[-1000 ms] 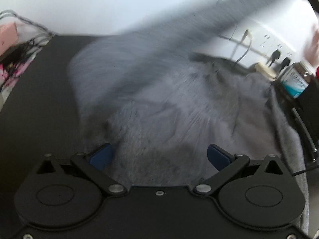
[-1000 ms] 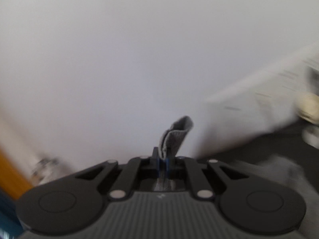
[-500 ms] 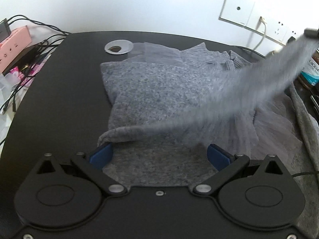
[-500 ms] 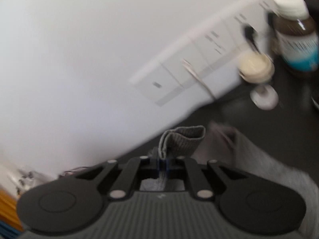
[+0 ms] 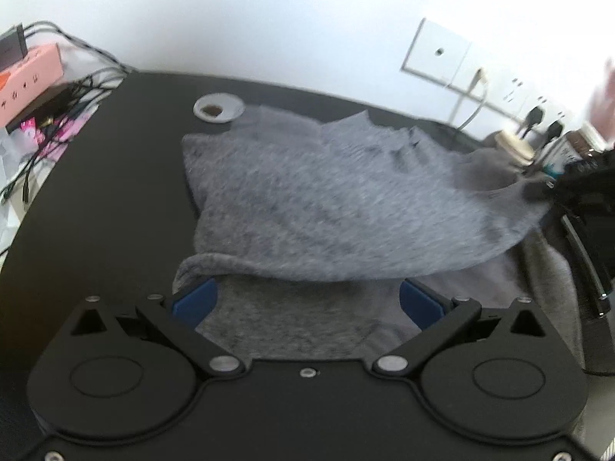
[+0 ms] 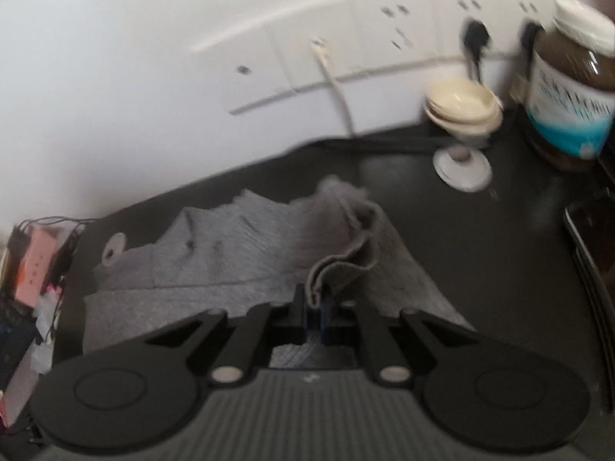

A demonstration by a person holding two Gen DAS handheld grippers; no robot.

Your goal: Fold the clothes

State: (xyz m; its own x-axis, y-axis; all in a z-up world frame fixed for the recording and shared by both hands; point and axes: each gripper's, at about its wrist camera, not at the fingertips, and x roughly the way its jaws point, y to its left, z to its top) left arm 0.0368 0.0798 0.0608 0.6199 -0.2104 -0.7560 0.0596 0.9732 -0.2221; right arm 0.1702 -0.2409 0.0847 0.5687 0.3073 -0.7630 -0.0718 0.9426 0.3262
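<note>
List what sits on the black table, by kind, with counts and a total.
Grey garment: 1
Brown jar with white lid: 1
Cream stacked dishes: 1 stack
White round grommet: 1
Total: 4; dark things at the right edge are too blurred to count.

Sweater (image 5: 346, 199) on table (image 5: 115, 192), jar (image 6: 572, 88) far right by wall, power strip (image 5: 29, 77) left.

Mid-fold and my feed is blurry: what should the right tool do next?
Probably lower it and lay the pinched edge flat. The right tool is shut on the grey sweater, its flap hangs above the lower layer, and the left tool is open.
</note>
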